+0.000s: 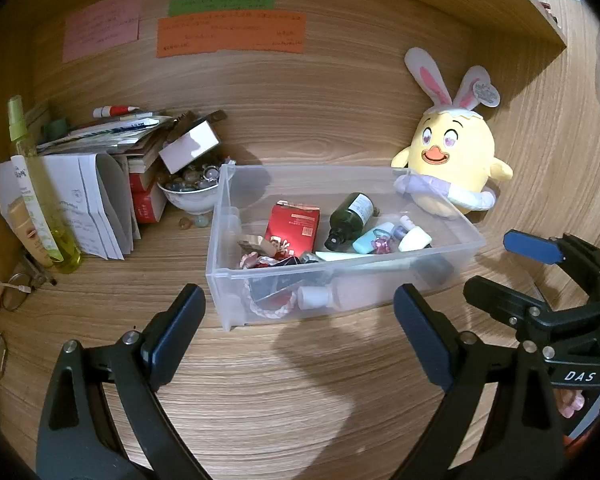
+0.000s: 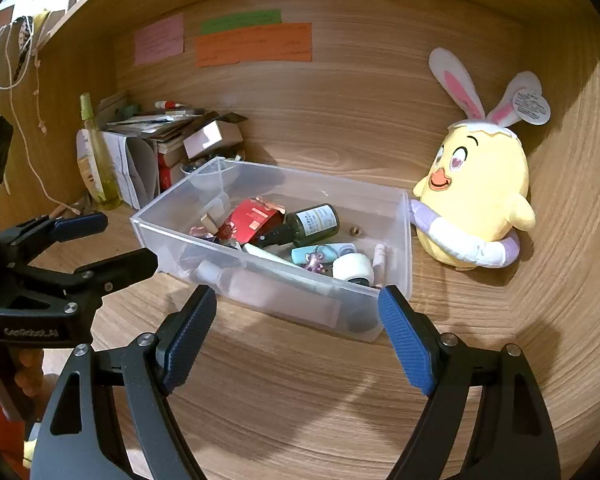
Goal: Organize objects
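Clear bin (image 1: pixel 440 196) at desk (image 1: pixel 260 400) centre, holding dark bottle (image 1: pixel 350 218), red packet (image 1: pixel 294 226) and small tubes, gathered for tidiness; plush chick (image 1: pixel 454 164) at its two o'clock; left gripper (image 1: pixel 300 332) and right gripper (image 2: pixel 298 330) at six o'clock, jaws released, empty, apparently poised to reach.

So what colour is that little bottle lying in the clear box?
Dark green, with a black cap and pale label: the bottle shows best in the right wrist view.
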The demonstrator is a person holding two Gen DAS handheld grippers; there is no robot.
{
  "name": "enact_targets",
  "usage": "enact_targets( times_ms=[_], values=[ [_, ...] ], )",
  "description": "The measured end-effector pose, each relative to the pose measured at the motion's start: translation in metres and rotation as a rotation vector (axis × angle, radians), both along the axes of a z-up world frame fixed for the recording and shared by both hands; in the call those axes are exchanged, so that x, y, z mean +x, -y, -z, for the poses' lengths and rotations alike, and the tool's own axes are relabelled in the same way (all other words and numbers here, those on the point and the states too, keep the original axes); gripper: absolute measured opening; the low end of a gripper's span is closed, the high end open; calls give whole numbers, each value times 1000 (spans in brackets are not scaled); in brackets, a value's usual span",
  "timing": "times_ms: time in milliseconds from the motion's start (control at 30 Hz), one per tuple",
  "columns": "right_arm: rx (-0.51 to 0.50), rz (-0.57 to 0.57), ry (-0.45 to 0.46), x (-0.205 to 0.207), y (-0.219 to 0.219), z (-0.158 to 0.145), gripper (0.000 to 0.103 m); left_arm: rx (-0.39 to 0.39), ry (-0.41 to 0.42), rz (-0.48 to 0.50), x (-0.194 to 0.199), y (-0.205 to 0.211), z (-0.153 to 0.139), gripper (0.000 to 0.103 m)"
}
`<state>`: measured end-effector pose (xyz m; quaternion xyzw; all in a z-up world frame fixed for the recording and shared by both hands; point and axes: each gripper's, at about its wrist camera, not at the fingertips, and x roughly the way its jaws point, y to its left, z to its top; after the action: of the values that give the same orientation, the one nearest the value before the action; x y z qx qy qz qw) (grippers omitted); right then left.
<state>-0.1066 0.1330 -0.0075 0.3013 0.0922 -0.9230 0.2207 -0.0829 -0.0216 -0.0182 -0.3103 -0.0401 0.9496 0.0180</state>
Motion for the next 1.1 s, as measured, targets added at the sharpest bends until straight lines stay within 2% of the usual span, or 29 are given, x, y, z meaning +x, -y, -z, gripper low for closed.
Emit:
enact_targets(
  times_ms=[1100],
  values=[
    [-13, 3, 15, -5, -6, 2, 81, -1, 5, 31, -2, -7, 1, 96]
  ],
)
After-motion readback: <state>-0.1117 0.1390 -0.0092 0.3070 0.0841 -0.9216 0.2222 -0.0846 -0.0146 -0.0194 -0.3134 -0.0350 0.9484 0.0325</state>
